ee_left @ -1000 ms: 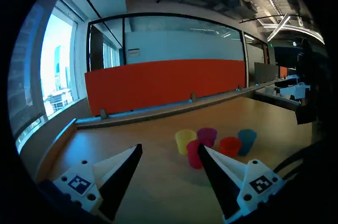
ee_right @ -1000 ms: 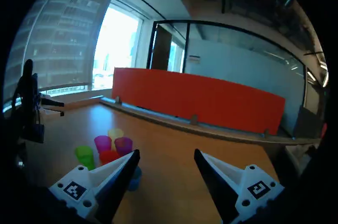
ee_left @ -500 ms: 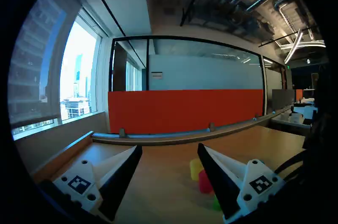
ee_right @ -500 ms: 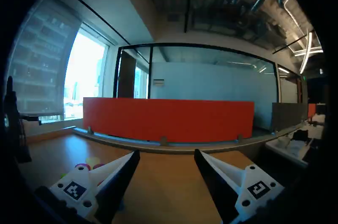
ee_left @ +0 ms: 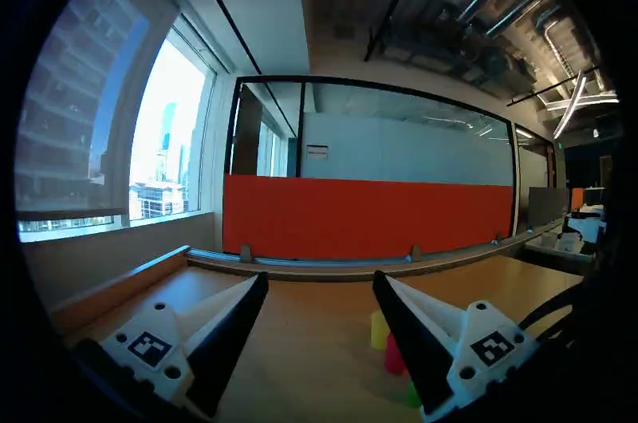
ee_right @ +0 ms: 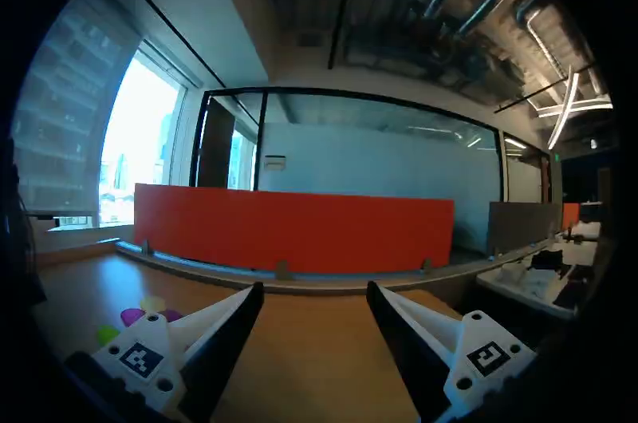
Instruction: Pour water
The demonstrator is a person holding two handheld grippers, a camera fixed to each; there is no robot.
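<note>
While left gripper [ee_left: 319, 274] and right gripper [ee_right: 314, 286] gape wide, three cups [ee_left: 380, 330] stand beside the left.

Left tongs [ee_left: 319, 295], right tongs [ee_right: 313, 303] agape, empty.

Left hand-held gripper [ee_left: 319, 274] hovers over the table [ee_left: 311, 367], fingers [ee_left: 231, 327] spread apart; yellow cup [ee_left: 379, 330] and red cup [ee_left: 392, 357] sit together, partly behind one finger.

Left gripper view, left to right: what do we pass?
Window → first tongs finger → yellow cup → second tongs finger → cluttered desk.
</note>
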